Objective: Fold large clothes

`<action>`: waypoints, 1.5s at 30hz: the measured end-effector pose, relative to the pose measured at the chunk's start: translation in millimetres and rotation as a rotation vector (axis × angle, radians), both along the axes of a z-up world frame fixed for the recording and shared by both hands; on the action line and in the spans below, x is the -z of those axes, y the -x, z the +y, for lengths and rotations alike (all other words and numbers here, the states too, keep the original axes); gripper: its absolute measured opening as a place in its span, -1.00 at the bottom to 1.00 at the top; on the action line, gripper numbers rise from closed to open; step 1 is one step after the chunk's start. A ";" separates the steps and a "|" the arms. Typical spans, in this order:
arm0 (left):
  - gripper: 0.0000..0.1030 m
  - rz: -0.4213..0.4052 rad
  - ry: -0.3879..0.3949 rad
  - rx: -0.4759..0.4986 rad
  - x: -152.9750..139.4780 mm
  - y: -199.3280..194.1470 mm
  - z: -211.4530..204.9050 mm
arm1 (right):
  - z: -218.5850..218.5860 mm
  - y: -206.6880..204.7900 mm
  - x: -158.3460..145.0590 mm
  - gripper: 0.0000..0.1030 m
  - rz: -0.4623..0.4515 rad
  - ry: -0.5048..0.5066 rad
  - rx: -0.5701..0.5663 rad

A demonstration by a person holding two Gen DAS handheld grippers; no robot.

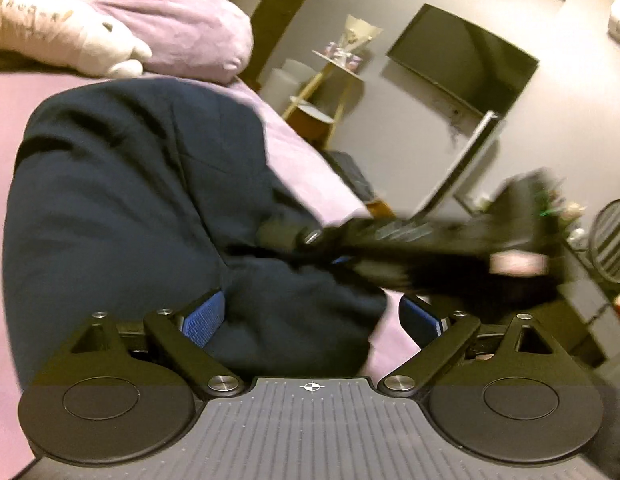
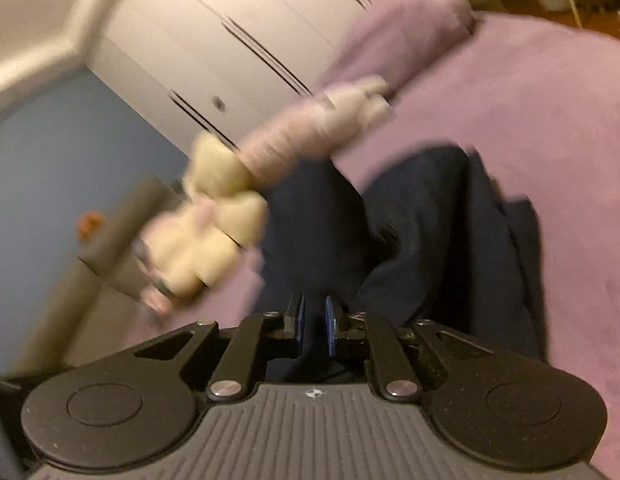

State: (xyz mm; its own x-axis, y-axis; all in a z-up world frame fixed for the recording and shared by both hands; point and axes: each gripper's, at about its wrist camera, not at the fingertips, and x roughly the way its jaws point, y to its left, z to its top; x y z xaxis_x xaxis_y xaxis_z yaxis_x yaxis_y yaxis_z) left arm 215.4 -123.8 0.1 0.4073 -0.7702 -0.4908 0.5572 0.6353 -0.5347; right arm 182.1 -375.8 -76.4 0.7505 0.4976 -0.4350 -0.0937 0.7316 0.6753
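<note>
Jaws spread wide, the left gripper [image 1: 310, 320] grips nothing as it hangs over the near edge of a dark navy garment [image 1: 142, 200], its blue pads [image 1: 204, 318] straddling a hump of the cloth without pressing on it, a stance that reads as a hold let go or a fresh bite being lined up. In this left wrist view the garment lies bunched on the lilac bedspread [image 1: 302, 160], below a lilac pillow [image 1: 190, 32] and a cream plush toy [image 1: 74, 36], while the right gripper [image 1: 306, 240], blurred, reaches in from the right onto the garment's far side. In the right wrist view, the right gripper [image 2: 314, 322] shows its pads [image 2: 330, 320] nearly closed with a thin fold of the navy garment [image 2: 410, 220] apparently pinched between them, likely so one edge can be carried across for a fold. The garment sits rumpled at the bedspread's [image 2: 530, 128] middle, the plush toy [image 2: 238, 192] just beyond it, so the folding looks unfinished.
</note>
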 end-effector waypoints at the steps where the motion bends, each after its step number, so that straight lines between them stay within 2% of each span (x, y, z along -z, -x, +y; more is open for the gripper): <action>1: 0.88 0.004 0.020 -0.007 -2.1 1.5 11.5 | -2.8 3.3 6.5 -0.83 0.023 0.028 0.011; 2: 0.88 0.006 0.046 -0.022 -6.2 4.0 22.7 | -3.5 -0.4 10.6 -0.87 0.036 0.043 0.023; 4: 0.88 -0.002 0.083 -0.111 -12.0 5.7 48.9 | -9.8 9.4 21.8 -0.91 0.040 0.051 0.048; 7: 0.88 -0.008 0.044 -0.317 -10.3 -3.5 78.8 | -5.9 11.8 34.1 -0.94 0.022 0.074 0.077; 9: 0.88 0.057 -0.009 -0.451 -1.4 -17.2 92.4 | -1.3 14.3 35.1 -0.94 0.012 0.102 0.089; 11: 0.88 0.129 -0.014 -0.507 12.2 -25.2 102.5 | -1.7 16.1 25.6 -0.94 0.034 0.117 0.116; 13: 0.86 0.196 0.004 -0.501 24.0 -30.1 103.6 | -3.1 22.0 9.3 -0.93 0.028 0.126 0.166; 14: 0.86 0.206 0.011 -0.492 28.2 -29.7 102.4 | -6.0 27.0 -0.4 -0.86 0.015 0.117 0.180; 16: 0.86 0.213 0.013 -0.479 32.9 -29.5 97.8 | 0.0 38.6 -23.3 -0.78 -0.059 0.124 0.190; 18: 0.86 0.220 0.020 -0.481 36.8 -28.6 96.3 | 15.7 40.9 -43.0 -0.78 -0.117 0.131 0.148; 21: 0.86 0.209 0.006 -0.481 35.9 -26.3 97.0 | 49.3 27.3 -50.3 -0.78 -0.131 0.174 0.048; 24: 0.86 0.213 0.008 -0.476 33.6 -22.9 101.3 | 77.5 16.3 -44.2 -0.77 -0.122 0.260 0.016; 26: 0.86 0.203 0.001 -0.493 30.6 -26.5 103.5 | 89.6 15.2 -34.9 -0.79 -0.109 0.375 0.032; 29: 0.86 0.185 -0.019 -0.534 27.8 -30.7 106.3 | 95.1 23.1 -4.5 -0.83 -0.085 0.570 0.091; 31: 0.86 0.192 -0.031 -0.559 29.8 -34.5 103.2 | 88.2 35.8 19.3 -0.83 -0.100 0.601 0.147; 34: 0.87 0.226 -0.064 -0.569 44.0 -41.7 94.3 | 77.0 46.8 37.6 -0.83 -0.167 0.556 0.183; 36: 0.87 0.312 0.041 -0.536 54.8 -44.7 97.2 | 74.9 46.9 37.7 -0.82 -0.176 0.542 0.182; 37: 0.87 0.341 0.074 -0.523 56.9 -44.5 98.8 | 73.4 45.2 32.3 -0.81 -0.165 0.529 0.177; 40: 0.87 0.280 0.041 -0.513 52.0 -41.7 99.7 | 65.4 36.8 1.7 -0.72 -0.097 0.454 0.188; 41: 0.87 0.276 0.034 -0.515 51.3 -42.0 99.9 | 64.0 33.3 -11.5 -0.67 -0.096 0.424 0.205; 45: 0.87 0.300 0.047 -0.521 50.0 -43.1 102.3 | 68.5 -1.0 -50.0 -0.66 -0.130 0.362 0.218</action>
State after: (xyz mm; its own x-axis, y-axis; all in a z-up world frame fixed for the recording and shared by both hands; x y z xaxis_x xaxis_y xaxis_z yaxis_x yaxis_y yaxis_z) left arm 258.5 -21.6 -49.8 0.5856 -0.5302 -0.6131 -0.0003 0.7563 -0.6542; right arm 183.1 -307.3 -26.5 0.8809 0.1541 -0.4475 0.0224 0.9308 0.3647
